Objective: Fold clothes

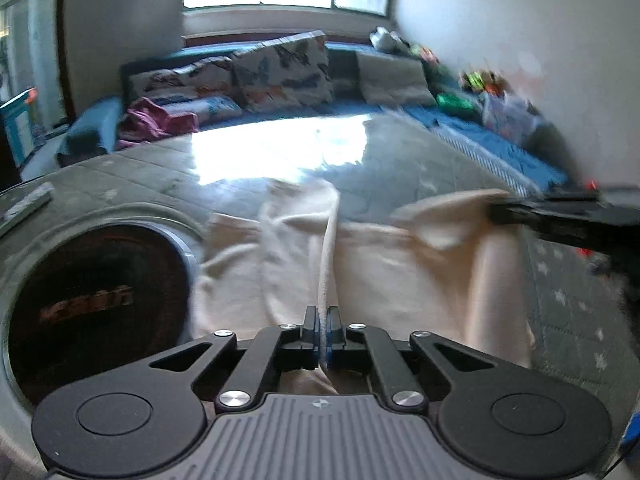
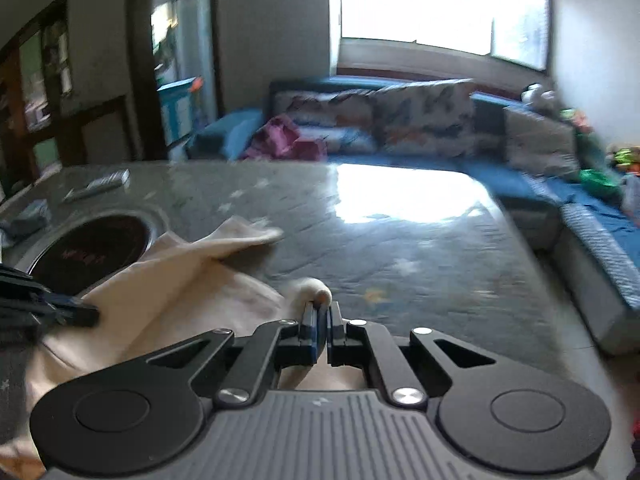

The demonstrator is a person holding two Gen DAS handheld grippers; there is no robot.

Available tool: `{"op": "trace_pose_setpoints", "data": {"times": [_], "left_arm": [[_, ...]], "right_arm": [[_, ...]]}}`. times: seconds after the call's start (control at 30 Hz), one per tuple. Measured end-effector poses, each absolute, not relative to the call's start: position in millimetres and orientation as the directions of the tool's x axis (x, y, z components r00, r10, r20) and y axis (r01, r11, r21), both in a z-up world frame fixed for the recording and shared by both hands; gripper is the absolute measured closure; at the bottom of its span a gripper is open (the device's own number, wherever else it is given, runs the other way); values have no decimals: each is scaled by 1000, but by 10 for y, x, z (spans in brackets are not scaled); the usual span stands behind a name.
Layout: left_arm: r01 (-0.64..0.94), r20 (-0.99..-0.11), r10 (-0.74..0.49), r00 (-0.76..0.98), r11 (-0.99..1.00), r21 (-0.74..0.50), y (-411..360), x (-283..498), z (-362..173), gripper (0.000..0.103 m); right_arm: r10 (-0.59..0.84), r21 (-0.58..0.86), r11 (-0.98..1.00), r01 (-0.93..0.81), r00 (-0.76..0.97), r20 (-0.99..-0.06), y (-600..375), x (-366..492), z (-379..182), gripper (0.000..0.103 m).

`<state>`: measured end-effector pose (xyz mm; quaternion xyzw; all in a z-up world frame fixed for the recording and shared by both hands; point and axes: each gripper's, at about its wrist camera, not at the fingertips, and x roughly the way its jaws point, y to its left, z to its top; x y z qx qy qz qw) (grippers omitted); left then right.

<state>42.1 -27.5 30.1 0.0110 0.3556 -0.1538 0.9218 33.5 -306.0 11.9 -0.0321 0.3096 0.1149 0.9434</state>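
Item 1. Round dark inset (image 1: 100, 304), ringed in grey, is set into the table top (image 1: 400, 148) at the far left of the left wrist view; faint lettering on it cannot be read. A flat pale object (image 2: 98, 185), perhaps a remote control, is laid beyond it near the table's edge.

Item 2. Cream garment (image 1: 380, 264), the thing to be folded, is spread on the grey star-printed table top just right of the inset, rumpled, with one edge overlapping the inset's rim.

Item 3. Left gripper (image 1: 322, 330). Jaws are closed on a raised ridge of the cream garment; the fabric is drawn up from the cloth into a narrow band between the pads. The pinch is judged to serve as one of two holds by which an edge is lifted for a fold.

Item 4. Right gripper (image 2: 320, 330). Jaws are closed on a rolled bunch of the same garment, a knob of cloth being shown just beyond the pads. In the left wrist view it is seen at the garment's right side, a corner being pulled up into a peak there. Both holds are placed well apart along the cloth, presumably so that it is kept taut.

Item 5. Blue sofa (image 2: 520, 184) with patterned cushions (image 1: 280, 68) is placed beyond the table, under a bright window (image 2: 420, 4); a pink cloth (image 2: 286, 140) is left on it.
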Motion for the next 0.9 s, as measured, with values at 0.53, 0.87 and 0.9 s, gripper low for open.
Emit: {"op": "trace_pose_setpoints", "data": {"times": [0.53, 0.87, 0.9], "left_arm": [[109, -734, -143, 664, 990, -95, 621, -521, 167, 97], [239, -682, -216, 699, 969, -62, 323, -572, 316, 73], [258, -677, -227, 700, 964, -56, 255, -535, 313, 71]], "right_arm": [[-85, 19, 991, 132, 735, -673, -4113, -902, -180, 92], [118, 54, 993, -108, 767, -631, -3603, -830, 33, 74], [150, 65, 988, -141, 758, -634, -3511, -795, 12, 70]]}}
